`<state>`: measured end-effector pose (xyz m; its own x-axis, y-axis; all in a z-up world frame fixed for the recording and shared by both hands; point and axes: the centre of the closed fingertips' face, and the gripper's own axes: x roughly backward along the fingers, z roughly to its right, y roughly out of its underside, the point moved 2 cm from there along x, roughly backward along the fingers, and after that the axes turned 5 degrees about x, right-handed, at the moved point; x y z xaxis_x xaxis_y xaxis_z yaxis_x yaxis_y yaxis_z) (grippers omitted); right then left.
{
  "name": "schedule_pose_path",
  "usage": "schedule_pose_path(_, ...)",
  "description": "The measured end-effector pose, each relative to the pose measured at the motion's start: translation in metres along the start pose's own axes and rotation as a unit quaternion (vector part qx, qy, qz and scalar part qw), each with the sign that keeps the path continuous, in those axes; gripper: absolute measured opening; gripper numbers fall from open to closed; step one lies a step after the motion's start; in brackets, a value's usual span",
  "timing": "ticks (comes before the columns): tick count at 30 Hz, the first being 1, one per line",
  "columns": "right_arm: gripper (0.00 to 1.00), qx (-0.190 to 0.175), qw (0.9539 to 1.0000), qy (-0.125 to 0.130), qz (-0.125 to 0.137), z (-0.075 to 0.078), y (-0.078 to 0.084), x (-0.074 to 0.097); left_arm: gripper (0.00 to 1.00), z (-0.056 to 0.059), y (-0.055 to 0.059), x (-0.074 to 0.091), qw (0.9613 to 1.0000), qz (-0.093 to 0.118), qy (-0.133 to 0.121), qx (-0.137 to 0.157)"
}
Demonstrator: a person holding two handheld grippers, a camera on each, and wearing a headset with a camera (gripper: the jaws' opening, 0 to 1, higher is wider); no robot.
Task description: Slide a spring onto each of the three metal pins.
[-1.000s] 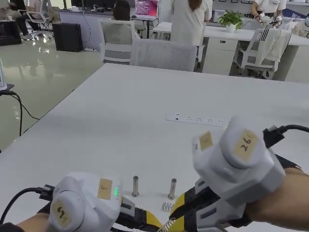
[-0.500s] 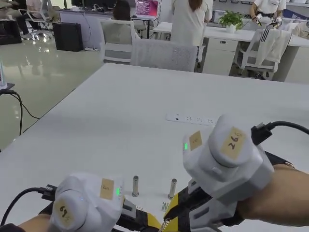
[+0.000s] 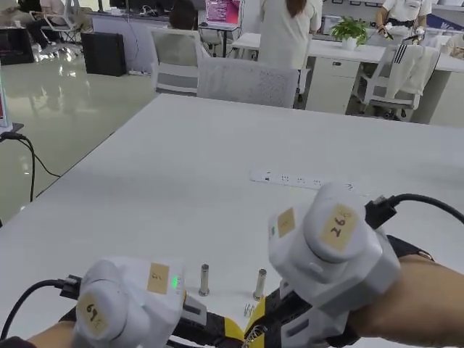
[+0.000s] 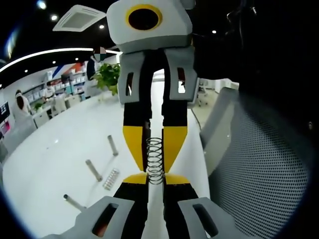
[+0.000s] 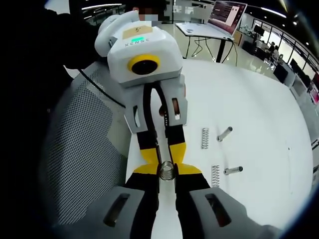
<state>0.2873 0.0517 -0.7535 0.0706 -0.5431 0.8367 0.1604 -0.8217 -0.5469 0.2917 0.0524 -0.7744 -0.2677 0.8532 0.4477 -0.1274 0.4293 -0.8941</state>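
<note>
A steel spring [image 4: 155, 159] is caught between both grippers, which meet tip to tip at the table's near edge. My left gripper [image 4: 155, 180] is shut on one end of it. My right gripper [image 5: 167, 172] is shut on the other end, where the spring [image 5: 167, 170] shows end-on. In the head view the left gripper [image 3: 235, 335] and right gripper [image 3: 255, 330] join at the bottom centre. Two upright metal pins [image 3: 204, 279] [image 3: 260, 283] stand just beyond them, with a loose spring [image 3: 249, 310] lying on the table. A third pin [image 4: 74, 202] stands in the left gripper view.
A white power strip [image 3: 297, 180] lies further back on the white table [image 3: 217, 159]. A second loose spring [image 5: 204, 138] lies beside a pin [image 5: 224, 133]. A mesh chair [image 4: 264, 169] stands by the near edge. Desks, chairs and people fill the room behind.
My right gripper has moved left and lower, closer over the left gripper. The pins and the loose spring have stayed put.
</note>
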Motion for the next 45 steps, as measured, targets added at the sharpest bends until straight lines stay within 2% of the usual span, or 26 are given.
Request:
schedule_pose_path(11,0.08,-0.004,1.0000,0.002,-0.008,0.002,0.001,-0.001,0.02,-0.002,0.001,0.000,1.0000,-0.001,-0.005,0.003)
schedule_pose_path(19,0.08,-0.003,1.0000,0.007,-0.005,0.005,-0.002,0.001,0.03,-0.005,-0.001,0.002,0.9999,0.009,-0.009,0.012)
schedule_pose_path(28,0.08,-0.013,0.9997,0.018,-0.003,0.013,0.001,0.009,0.14,-0.011,0.001,0.006,0.9992,0.015,-0.021,0.030)
schedule_pose_path(36,0.08,-0.028,0.9991,0.030,-0.014,0.022,0.015,0.021,0.24,-0.019,0.002,0.018,0.9971,0.033,-0.036,0.059)
schedule_pose_path(45,0.08,-0.047,0.9974,0.047,-0.025,0.036,0.032,0.036,0.34,-0.028,-0.003,0.036,0.9937,0.058,-0.064,0.072)
